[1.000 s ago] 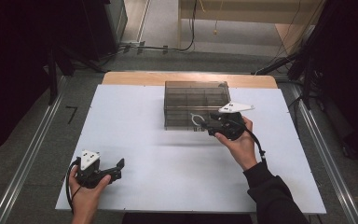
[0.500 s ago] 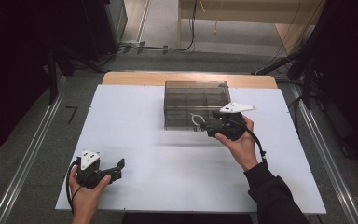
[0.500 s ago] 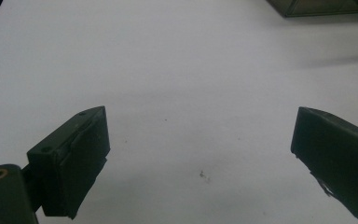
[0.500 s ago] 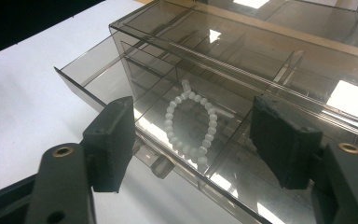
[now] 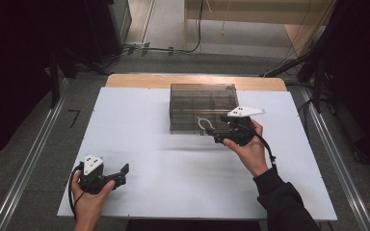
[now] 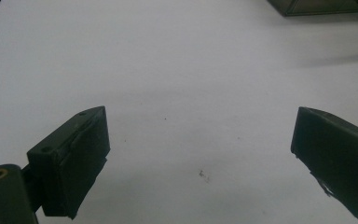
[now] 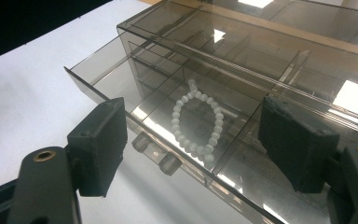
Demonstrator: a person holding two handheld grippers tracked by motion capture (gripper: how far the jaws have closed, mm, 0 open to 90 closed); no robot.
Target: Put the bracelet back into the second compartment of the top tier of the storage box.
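Organizer box (image 5: 202,108) amid bare table (image 5: 173,163)

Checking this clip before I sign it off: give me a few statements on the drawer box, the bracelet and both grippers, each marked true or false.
1. A white bead bracelet lies in a compartment of the pulled-out drawer. True.
2. The right gripper is shut on the bracelet. False: its jaws have just been opening and stand wide apart above the drawer, and no pad touches the bracelet.
3. The left gripper is open over bare table. True.
4. The drawer handle is on the side facing the right gripper. True.
5. The left gripper holds the box. False: it is near the table's front left corner, well apart from the box.
6. The bracelet is black. False: it is white.
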